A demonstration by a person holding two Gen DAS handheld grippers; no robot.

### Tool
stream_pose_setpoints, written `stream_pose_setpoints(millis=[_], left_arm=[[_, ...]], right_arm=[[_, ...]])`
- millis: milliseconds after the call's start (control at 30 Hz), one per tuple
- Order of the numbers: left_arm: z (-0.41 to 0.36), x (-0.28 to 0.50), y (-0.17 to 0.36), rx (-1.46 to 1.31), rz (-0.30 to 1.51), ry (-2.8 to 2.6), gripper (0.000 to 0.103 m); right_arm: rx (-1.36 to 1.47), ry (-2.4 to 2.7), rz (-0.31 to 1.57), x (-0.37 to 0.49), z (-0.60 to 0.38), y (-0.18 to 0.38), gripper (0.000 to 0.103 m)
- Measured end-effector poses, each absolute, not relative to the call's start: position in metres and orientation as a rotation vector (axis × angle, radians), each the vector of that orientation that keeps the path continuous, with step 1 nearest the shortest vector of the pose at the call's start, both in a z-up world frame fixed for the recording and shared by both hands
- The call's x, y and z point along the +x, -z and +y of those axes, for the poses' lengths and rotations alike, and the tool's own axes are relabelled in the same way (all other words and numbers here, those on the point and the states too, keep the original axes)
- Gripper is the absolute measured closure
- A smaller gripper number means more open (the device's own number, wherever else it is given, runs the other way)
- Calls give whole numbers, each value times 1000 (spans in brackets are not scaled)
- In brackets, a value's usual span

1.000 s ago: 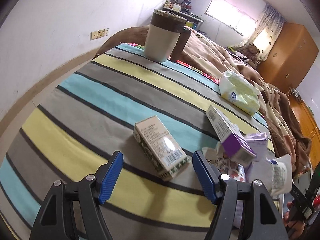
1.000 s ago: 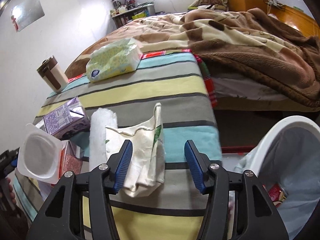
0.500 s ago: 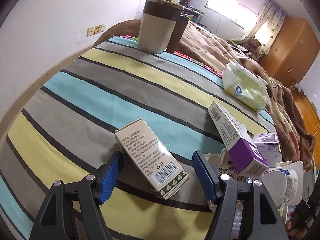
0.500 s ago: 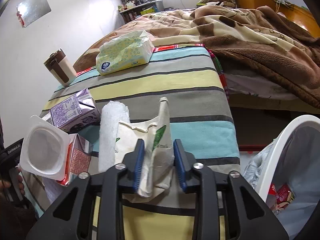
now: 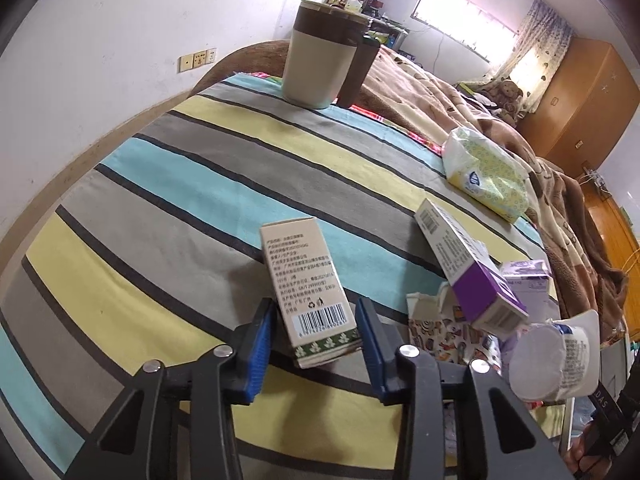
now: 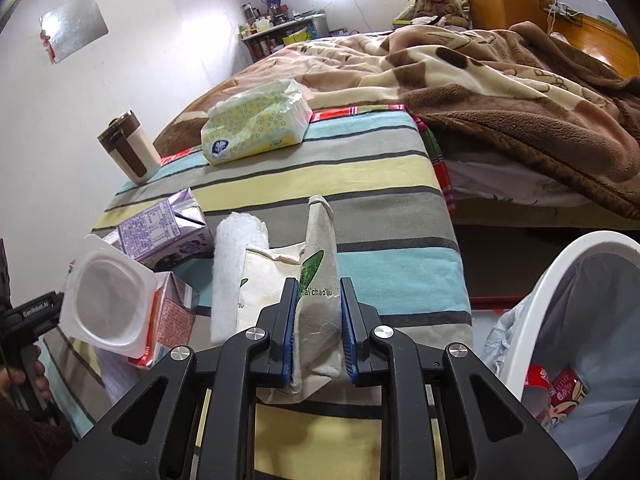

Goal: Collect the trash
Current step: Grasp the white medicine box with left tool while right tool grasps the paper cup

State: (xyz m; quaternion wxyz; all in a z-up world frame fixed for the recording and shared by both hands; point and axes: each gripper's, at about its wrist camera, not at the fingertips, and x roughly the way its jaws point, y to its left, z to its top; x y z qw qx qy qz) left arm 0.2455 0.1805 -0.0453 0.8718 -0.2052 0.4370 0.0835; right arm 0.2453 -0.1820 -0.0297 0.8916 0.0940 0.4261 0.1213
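The right tool [image 6: 319, 320] is clenching one crumpled white paper bag [image 6: 316, 280]; the left tool [image 5: 316, 334] is straddling one beige cardboard box [image 5: 306, 288], pads apparently not touching.

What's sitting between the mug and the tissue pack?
Nothing: in the right wrist view, only bare striped cloth lies between the mug and the tissue pack.

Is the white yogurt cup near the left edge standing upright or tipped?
Tipped. The yogurt cup lies on its side atop the cartons, its open mouth turned toward the right wrist camera, and looks empty.
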Motion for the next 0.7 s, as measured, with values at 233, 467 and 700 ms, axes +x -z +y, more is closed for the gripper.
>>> stream_pose_setpoints(millis=[233,467,700], left_arm=[[172,230,36,-417,882,-138,67],[162,221,39,-393,901,-135,68],[154,227,44,-295,930,-180,67]], right_arm=[[216,-251,854,234,-188,21,83],[233,-253,844,224,-190,19,83],[237,-248,848,219,-194,19,83]])
